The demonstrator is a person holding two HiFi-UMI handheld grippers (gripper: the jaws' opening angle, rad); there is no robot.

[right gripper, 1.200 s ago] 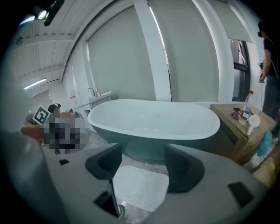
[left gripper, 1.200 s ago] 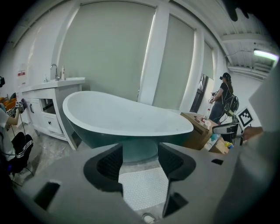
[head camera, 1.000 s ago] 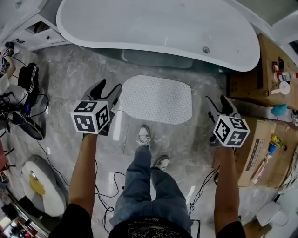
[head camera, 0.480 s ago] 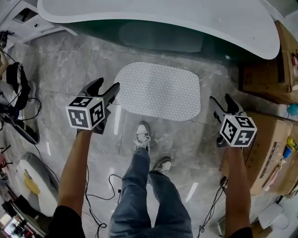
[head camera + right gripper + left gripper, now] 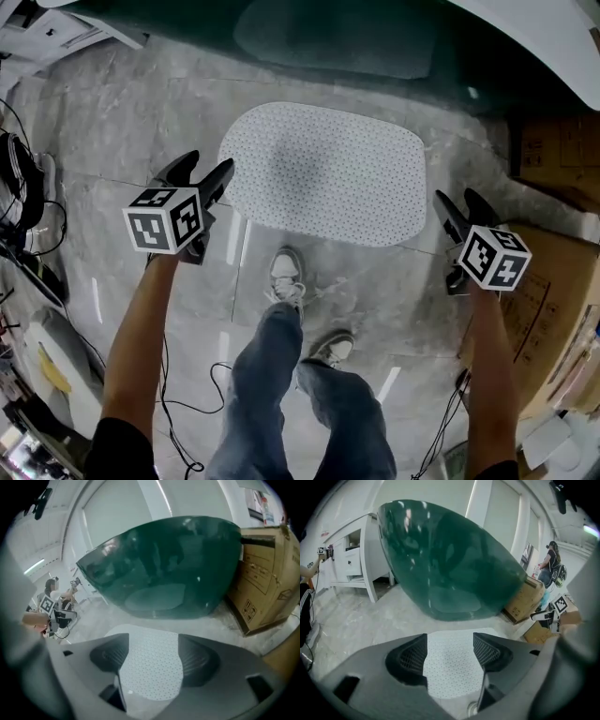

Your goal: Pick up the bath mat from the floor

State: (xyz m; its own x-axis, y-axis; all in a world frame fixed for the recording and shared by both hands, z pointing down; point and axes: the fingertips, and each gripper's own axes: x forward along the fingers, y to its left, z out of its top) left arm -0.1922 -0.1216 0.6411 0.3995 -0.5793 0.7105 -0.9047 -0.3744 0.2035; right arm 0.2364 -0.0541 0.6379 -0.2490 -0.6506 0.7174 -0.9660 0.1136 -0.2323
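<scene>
At the far left edge of the head view, some dark cables [image 5: 17, 178] lie on the grey marbled floor [image 5: 131, 112]. Next comes the left hand-held gripper [image 5: 208, 164], held on an outstretched bare arm and pointing forward and downward. Its jaws stand apart and have just been opening. In the left gripper view nothing is pressed between the pads; only the mat on the floor shows through the gap. In the head view its right fingertip overlaps the left edge of the bath mat [image 5: 323, 173], but I cannot tell if it touches it. The mat is white, dotted, with rounded corners, and it lies flat on the floor just in front of the dark green bathtub [image 5: 337, 37], between the two grippers. Below the mat, near its lower edge, stands the person's white shoe [image 5: 286, 274], with the jeans legs under it. To the right, the right hand-held gripper [image 5: 457, 197] hangs beside the right end of the mat, apart from it. Its jaws are also wide apart and have just been opening, with nothing gripped, and the mat is seen through them. At the far right stands a brown cardboard box [image 5: 553, 281], close beside this gripper.
</scene>
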